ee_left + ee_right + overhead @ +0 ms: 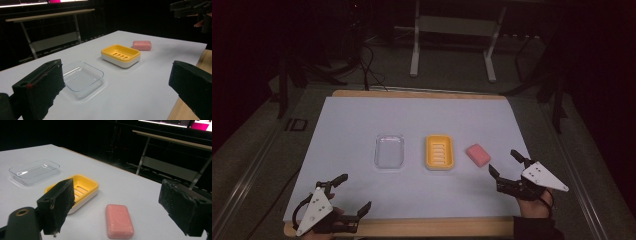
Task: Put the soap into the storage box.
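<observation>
My left gripper hangs over the near-left edge of the white mat, jaws wide apart, nothing btwn them. Ahead of it, going rightward: the clear plastic lid, flat on the mat w/ its rim up, then the yellow soap dish just beside it, then the pink soap bar near the dish's right side but apart from it. My right gripper sits just short of the bar, jaws spread fully, empty, aimed at it; in the right gripper view the soap lies btwn and a bit beyond the two pads, not touched.

Handling, as I judge it: bar looks solid, stiff, light enough for one gripper, prob. dry w/ a slightly matte skin, but rounded edges could let it squirt out if pinched at a corner. Best hold: across the short width, pads flat on the two long sides, near mid-length. Squeeze moderate, so the pads don't dent it.
</observation>
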A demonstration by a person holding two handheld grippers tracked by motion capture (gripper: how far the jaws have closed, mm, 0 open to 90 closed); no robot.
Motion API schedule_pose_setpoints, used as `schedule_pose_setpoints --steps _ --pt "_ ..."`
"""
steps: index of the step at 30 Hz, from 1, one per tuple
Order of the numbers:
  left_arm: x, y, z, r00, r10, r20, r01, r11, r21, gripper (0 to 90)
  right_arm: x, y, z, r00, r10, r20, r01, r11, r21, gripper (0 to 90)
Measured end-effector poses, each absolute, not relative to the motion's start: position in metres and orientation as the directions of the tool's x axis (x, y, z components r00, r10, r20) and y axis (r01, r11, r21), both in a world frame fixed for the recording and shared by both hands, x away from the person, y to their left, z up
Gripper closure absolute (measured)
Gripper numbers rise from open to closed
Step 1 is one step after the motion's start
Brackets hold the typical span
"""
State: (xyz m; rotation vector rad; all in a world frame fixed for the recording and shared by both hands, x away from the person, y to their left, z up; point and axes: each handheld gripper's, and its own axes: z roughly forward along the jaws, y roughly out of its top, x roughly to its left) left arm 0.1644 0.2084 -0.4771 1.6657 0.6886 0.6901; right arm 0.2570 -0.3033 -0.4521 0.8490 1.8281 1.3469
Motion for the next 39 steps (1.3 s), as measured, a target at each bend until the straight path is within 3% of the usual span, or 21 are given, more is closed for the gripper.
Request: schedule_pose_setpoints --steps 19,25,32,39 --pt "0.164 0.21 -0.477 0.651 0.754 0.082 0.085 -0.18 0.98 0.2 0.266 -0.299 -0.452 -0.588 0.788 -0.186 0.089 0.291 0.953 13.4" --pt "0.164 0.209 -0.478 0.642 0.761 0.088 0.087 -0.187 0.978 0.2 0.276 -0.297 -0.455 -0.584 0.794 -0.168 0.215 0.352 0.911 12.8" --pt "0.165 0.208 -0.478 0.64 0.762 0.098 0.093 -0.204 0.975 0.2 0.293 -0.3 -0.466 -0.446 0.89 -0.097 0.495 0.336 0.801 13.7" --pt "0.165 0.207 -0.478 0.64 0.762 0.1 0.096 -0.208 0.973 0.2 0.3 -0.309 -0.472 -0.348 0.933 -0.093 0.632 0.307 0.712 14.2"
